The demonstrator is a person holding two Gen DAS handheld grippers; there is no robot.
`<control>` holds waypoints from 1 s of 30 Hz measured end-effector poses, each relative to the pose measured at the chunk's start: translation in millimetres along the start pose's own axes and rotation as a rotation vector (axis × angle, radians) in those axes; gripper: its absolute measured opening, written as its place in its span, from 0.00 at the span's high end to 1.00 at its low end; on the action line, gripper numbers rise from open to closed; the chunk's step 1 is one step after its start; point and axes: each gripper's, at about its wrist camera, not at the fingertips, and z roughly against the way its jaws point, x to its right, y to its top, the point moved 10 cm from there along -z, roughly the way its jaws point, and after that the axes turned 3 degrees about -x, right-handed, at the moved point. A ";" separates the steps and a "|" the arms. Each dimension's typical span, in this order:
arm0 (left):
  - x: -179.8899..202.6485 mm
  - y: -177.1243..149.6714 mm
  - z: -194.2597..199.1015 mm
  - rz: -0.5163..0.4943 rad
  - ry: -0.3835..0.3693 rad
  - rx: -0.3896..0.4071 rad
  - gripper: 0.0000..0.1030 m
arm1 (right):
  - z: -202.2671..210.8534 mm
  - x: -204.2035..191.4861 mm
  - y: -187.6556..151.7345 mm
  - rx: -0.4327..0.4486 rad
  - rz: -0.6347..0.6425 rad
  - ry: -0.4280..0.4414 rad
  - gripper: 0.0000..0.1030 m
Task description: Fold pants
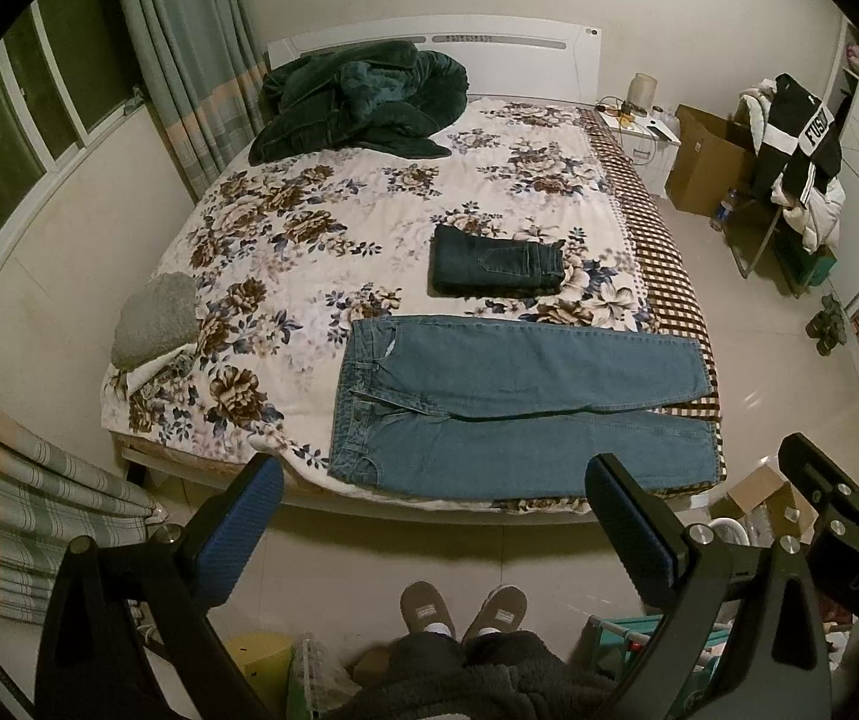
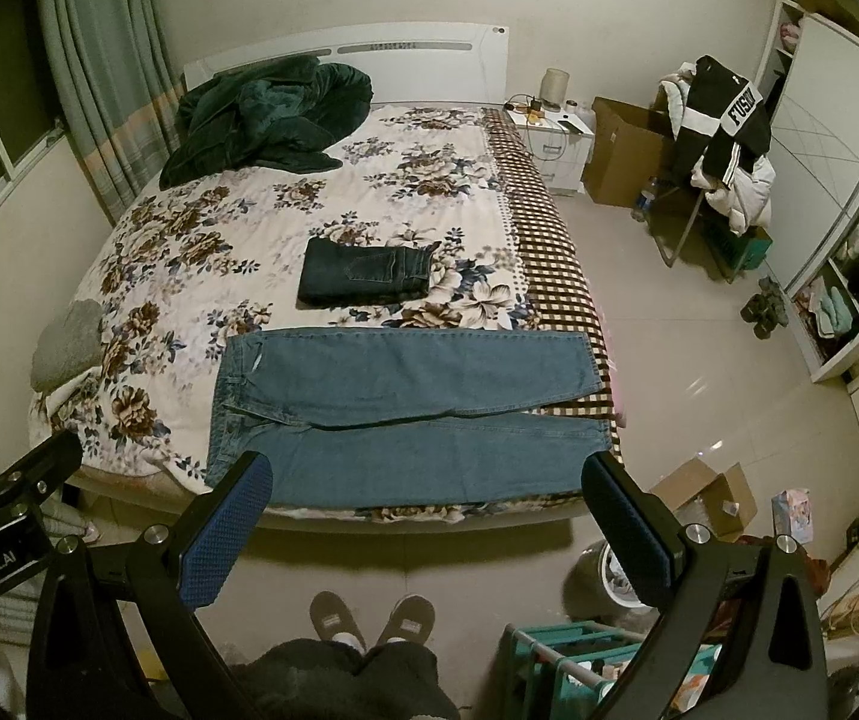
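Note:
Light blue jeans [image 1: 507, 402] lie spread flat along the near edge of the bed, waist to the left, both legs pointing right; they also show in the right wrist view [image 2: 405, 414]. A dark pair of jeans [image 1: 498, 261], folded into a rectangle, lies behind them [image 2: 366, 270]. My left gripper [image 1: 435, 480] is open and empty, held back from the bed above the floor. My right gripper [image 2: 426, 477] is open and empty beside it; its side shows in the left wrist view [image 1: 831, 480].
The bed [image 1: 321, 222] has a floral cover; a dark green blanket [image 1: 363, 102] is heaped at the headboard and a grey cushion [image 1: 156, 321] at the left. The person's slippers [image 1: 465, 606] stand on the floor. Boxes [image 2: 702, 495], a rack [image 2: 573, 660] and a clothes-laden chair [image 2: 723, 150] are to the right.

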 end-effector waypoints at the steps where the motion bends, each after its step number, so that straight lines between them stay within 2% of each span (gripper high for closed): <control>1: -1.6 -0.7 -0.3 0.001 0.000 0.000 0.00 | 1.8 -2.6 0.2 -0.001 0.000 0.000 0.00; 30: -2.8 -0.1 -0.2 0.002 -0.004 -0.005 0.00 | -0.3 -6.7 -2.7 -0.006 0.006 -0.002 0.00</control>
